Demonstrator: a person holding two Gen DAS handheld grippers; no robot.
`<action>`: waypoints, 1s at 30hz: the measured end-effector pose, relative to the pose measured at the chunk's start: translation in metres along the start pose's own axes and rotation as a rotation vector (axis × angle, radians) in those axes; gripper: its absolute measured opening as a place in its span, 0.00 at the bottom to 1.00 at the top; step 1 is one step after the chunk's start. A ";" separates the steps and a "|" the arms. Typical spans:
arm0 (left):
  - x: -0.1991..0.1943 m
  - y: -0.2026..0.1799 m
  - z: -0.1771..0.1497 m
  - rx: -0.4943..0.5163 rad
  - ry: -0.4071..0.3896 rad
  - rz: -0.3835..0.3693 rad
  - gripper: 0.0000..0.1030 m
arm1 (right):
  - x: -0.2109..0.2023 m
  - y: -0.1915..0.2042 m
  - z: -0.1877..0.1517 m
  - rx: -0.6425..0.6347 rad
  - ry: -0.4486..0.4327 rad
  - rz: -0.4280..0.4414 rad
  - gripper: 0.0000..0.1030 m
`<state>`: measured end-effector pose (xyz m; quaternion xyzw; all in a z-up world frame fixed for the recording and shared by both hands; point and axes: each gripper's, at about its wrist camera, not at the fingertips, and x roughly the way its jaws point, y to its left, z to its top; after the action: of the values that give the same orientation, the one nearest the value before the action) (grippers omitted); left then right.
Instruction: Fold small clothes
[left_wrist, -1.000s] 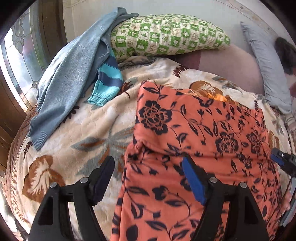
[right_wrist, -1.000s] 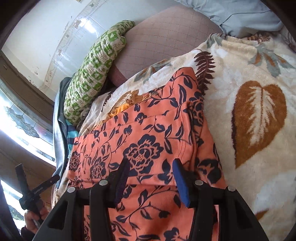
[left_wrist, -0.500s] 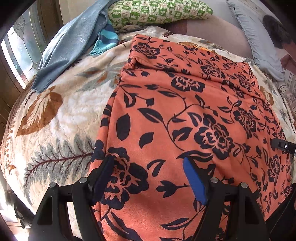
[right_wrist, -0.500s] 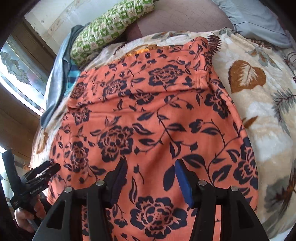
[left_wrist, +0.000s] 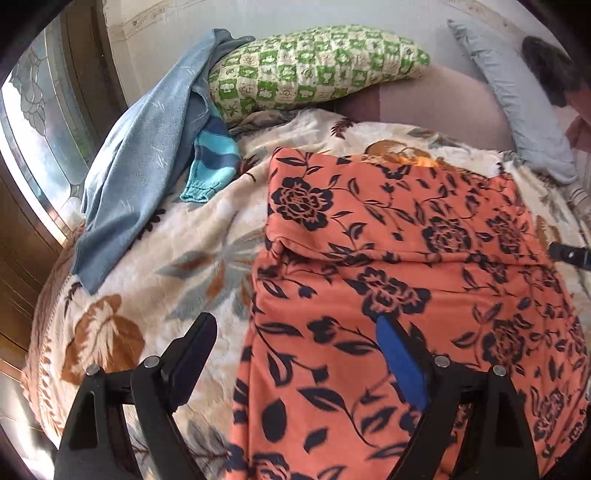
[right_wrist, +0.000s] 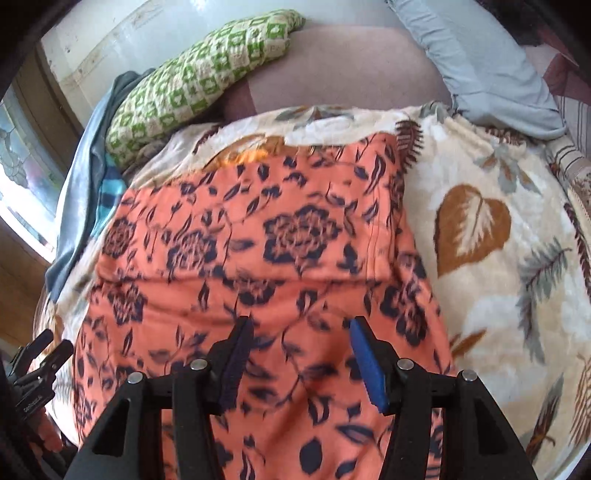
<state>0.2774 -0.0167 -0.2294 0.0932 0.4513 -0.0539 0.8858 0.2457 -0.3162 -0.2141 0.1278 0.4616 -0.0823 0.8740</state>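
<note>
An orange garment with dark blue flowers (left_wrist: 406, 280) lies spread on the bed, its far end folded back into a band; it also shows in the right wrist view (right_wrist: 266, 258). My left gripper (left_wrist: 295, 354) is open and empty, hovering over the garment's left edge, one finger over the blanket. My right gripper (right_wrist: 299, 347) is open and empty above the garment's near right part. The left gripper also shows at the lower left of the right wrist view (right_wrist: 37, 354). The tip of the right gripper shows at the right edge of the left wrist view (left_wrist: 570, 254).
A cream leaf-print blanket (left_wrist: 155, 280) covers the bed. A light blue sweater (left_wrist: 140, 155) and a striped teal piece (left_wrist: 210, 162) lie at the far left. A green checked pillow (left_wrist: 314, 70) and a grey pillow (left_wrist: 509, 107) lie at the head. A window (left_wrist: 37, 122) is on the left.
Both grippers have moved forward and lower toward the far end of the garment after having pulled back over its near part. Both stay open and empty.
</note>
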 end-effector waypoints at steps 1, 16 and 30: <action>0.010 -0.001 0.005 0.000 0.022 0.022 0.86 | 0.011 0.000 0.013 0.008 -0.002 -0.020 0.58; -0.005 0.026 -0.040 -0.083 0.080 -0.050 0.86 | 0.031 -0.006 0.027 0.016 0.107 -0.041 0.59; -0.033 0.029 -0.153 -0.085 0.306 -0.010 0.87 | -0.027 -0.014 -0.153 -0.046 0.307 0.069 0.62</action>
<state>0.1422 0.0451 -0.2875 0.0604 0.5833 -0.0244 0.8097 0.1066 -0.2832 -0.2762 0.1346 0.5867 -0.0210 0.7983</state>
